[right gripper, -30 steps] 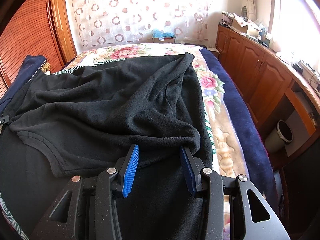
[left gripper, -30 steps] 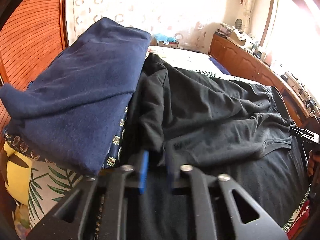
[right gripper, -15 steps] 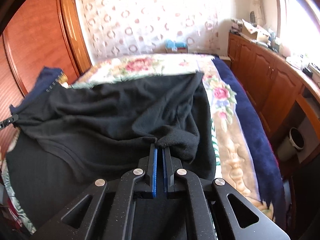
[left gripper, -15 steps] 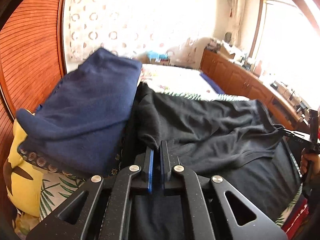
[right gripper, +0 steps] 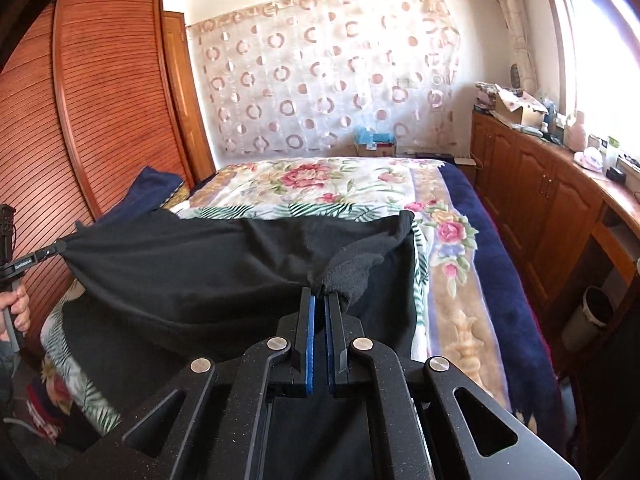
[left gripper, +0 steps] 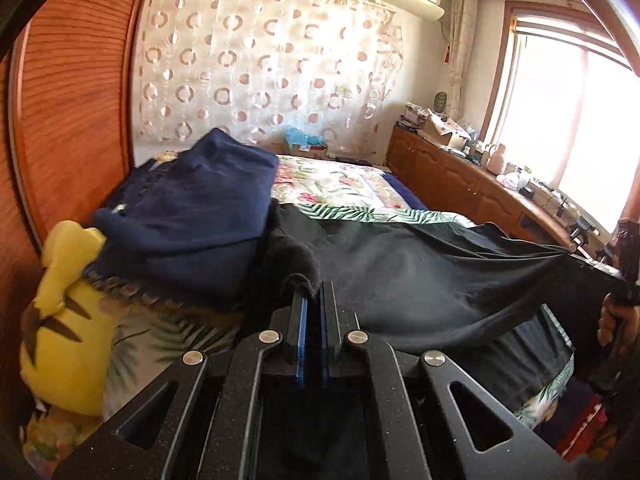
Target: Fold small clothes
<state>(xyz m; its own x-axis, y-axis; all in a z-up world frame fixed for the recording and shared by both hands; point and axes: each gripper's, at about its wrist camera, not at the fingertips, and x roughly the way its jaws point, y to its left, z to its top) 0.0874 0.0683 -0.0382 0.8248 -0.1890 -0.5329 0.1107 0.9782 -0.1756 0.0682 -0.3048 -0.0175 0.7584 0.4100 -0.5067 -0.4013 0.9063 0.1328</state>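
Left wrist view: black garment (left gripper: 420, 264) stretched above a floral bed (left gripper: 340, 184), one corner bunched at the blue pads.
Left gripper (left gripper: 313, 300): jaws pressed together, pinching a fuzzy fold of the black garment at the tips.
Right gripper, seen from the left: far right edge (left gripper: 576, 249), clamped on the opposite corner, a hand (left gripper: 618, 320) below it.
Navy garment (left gripper: 192, 216): folded, on the left, atop a yellow cushion (left gripper: 68, 320), touching the black cloth's edge.
Right wrist view: same black garment (right gripper: 200, 264) spread taut from left to centre, lifted off the bedspread (right gripper: 320, 184).
Right gripper (right gripper: 320, 300): jaws nearly closed, nipping a thick wad of black fabric.
Left gripper, seen from the right: at the left edge (right gripper: 56, 247), gripping the far corner.
Surroundings: wooden wardrobe (right gripper: 100, 100) left, cabinets (right gripper: 540, 184) right, circle-patterned curtain (right gripper: 328, 72) behind.
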